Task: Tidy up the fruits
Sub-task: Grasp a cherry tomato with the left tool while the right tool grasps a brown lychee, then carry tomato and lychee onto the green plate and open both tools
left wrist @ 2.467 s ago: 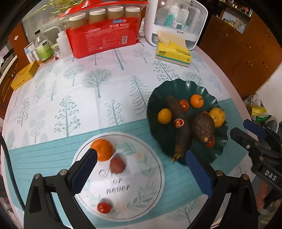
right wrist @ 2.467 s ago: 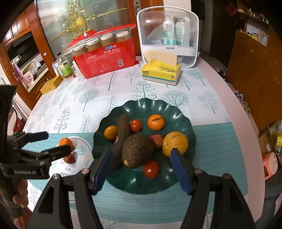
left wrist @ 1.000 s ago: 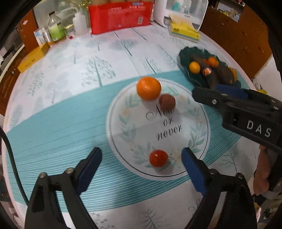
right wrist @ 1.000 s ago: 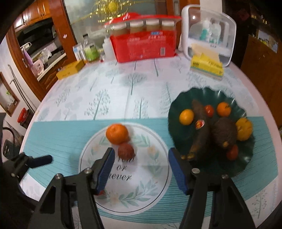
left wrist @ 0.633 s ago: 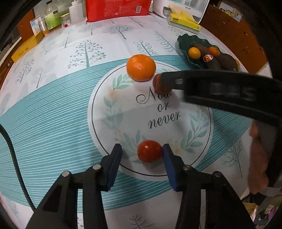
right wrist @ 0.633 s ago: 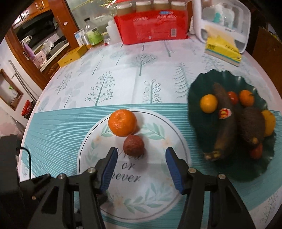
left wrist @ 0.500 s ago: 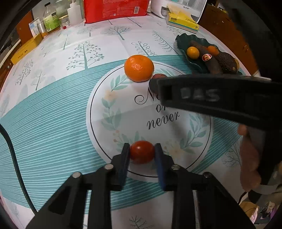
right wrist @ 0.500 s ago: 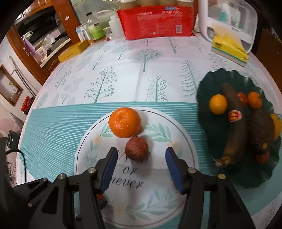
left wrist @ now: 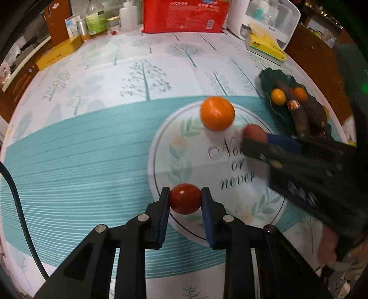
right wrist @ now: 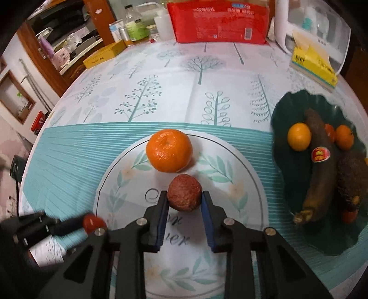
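A small red tomato point(left wrist: 185, 199) sits at the near left rim of the white round plate point(left wrist: 191, 161), and my left gripper point(left wrist: 185, 195) is shut on it, both blue pads pressed to its sides. My right gripper point(right wrist: 185, 197) has its jaws closing onto a rough reddish-brown round fruit point(right wrist: 184, 192) in the plate's middle, with both pads touching it. A large orange point(right wrist: 169, 150) rests just beyond that fruit. In the right wrist view, the left gripper point(right wrist: 76, 224) with the tomato point(right wrist: 90, 220) shows at lower left.
A dark green wavy plate point(right wrist: 287, 110) on the right holds a dark banana point(right wrist: 319, 170), an avocado point(right wrist: 352, 174) and several small fruits. At the table's far edge stand a red package point(right wrist: 218, 20), a yellow tissue pack point(right wrist: 315, 64), bottles point(right wrist: 135, 25) and a yellow box point(right wrist: 103, 55).
Both grippers came down over the white plate and closed: the left on the tomato, the right on the reddish-brown fruit. The tomato has shifted toward the plate's left rim.
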### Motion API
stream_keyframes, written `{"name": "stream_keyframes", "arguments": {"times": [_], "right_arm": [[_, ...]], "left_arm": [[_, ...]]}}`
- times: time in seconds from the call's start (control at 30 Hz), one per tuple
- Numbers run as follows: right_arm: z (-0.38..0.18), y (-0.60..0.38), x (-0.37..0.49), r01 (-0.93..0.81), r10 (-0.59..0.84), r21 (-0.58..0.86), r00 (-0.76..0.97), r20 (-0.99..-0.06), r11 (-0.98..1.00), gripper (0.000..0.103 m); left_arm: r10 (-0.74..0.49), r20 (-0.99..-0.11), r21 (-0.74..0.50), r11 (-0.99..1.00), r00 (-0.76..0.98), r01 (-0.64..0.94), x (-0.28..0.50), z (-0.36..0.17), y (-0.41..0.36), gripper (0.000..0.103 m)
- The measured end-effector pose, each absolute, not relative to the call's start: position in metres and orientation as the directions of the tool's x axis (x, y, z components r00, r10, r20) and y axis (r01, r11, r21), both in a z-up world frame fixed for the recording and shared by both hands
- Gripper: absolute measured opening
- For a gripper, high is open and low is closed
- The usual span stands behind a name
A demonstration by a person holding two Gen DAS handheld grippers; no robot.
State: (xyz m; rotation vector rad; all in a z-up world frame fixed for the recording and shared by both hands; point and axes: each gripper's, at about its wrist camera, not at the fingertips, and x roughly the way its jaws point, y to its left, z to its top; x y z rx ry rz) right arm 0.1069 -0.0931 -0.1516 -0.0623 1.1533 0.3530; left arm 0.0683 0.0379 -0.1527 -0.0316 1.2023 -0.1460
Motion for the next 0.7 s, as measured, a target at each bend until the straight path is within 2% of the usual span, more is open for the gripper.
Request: {"name": "stream_keyframes", "arguments": {"times": [0.37,0.7], "right_arm": [[-0.104,-0.148,0.082,-0.285,0.262,0.153,0.396,-0.88,0.946,0.028],[-0.049,-0.242,0.086,-0.18,0.154,0.064,0.553,-0.819,0.982,0.028]], "left_arm": [[-0.151,-0.894,-0.088,0.982,0.422,0.165,0.087,-0.093,-0.017,0.025],[-0.197,-0.859,-0.064,0.957,0.472,0.284,0.12,-0.045,-0.114,0.025]]}}
